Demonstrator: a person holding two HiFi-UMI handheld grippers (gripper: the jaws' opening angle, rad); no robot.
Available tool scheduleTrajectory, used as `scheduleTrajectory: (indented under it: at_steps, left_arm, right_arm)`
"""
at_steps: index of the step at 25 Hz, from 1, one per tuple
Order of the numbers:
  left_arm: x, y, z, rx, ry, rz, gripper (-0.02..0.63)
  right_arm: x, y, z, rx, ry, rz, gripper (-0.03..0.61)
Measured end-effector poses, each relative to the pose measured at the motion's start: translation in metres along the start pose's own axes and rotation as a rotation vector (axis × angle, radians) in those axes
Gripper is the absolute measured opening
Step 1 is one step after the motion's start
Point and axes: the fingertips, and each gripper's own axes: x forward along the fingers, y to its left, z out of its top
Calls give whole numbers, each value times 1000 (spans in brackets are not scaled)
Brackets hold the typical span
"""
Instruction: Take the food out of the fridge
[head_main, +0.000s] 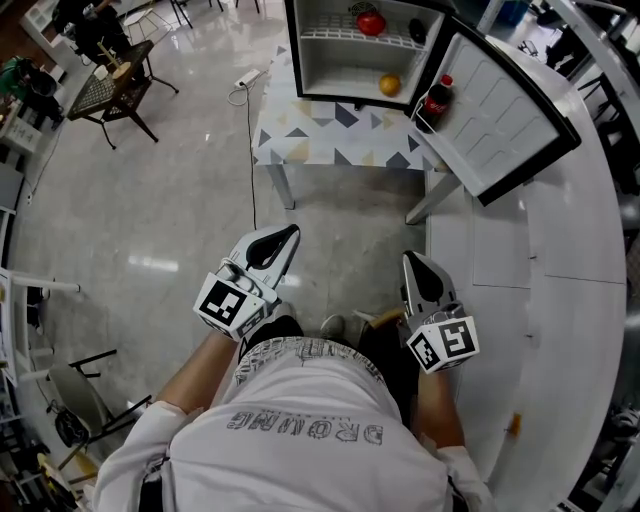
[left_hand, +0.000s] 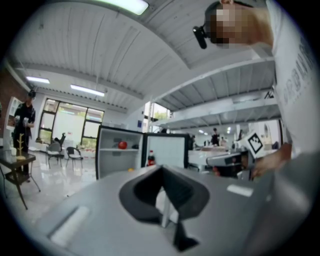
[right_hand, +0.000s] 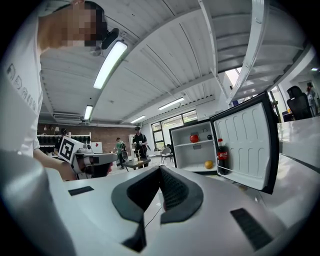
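Observation:
A small fridge (head_main: 330, 50) stands open on a low patterned table (head_main: 320, 140), its door (head_main: 505, 110) swung to the right. Inside, a red fruit (head_main: 371, 22) and a small dark item (head_main: 418, 30) sit on the upper shelf, with an orange (head_main: 390, 85) on the floor below. A cola bottle (head_main: 436, 100) stands in the door rack. My left gripper (head_main: 294, 232) and right gripper (head_main: 408, 257) are both shut and hold nothing, well short of the table. The right gripper view shows the red fruit (right_hand: 194, 138), orange (right_hand: 208, 164) and cola bottle (right_hand: 222, 155) ahead.
A long white counter (head_main: 570, 300) curves along the right side, close to the fridge door. A power strip with its cable (head_main: 247, 77) lies on the floor left of the table. A chair and a dark side table (head_main: 110, 90) stand far left.

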Motion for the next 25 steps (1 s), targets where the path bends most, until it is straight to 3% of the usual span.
scheduleTrajectory:
  at_steps: [13,25]
  left_arm:
    - [10,1,-10,-20,1,13,8]
    - [42,47,-16,-33,11,-7,8]
  right_arm:
    - [5,-15,-3,-17,12,3,-6]
    - [53,-35,-3,-15,24,-19,-7]
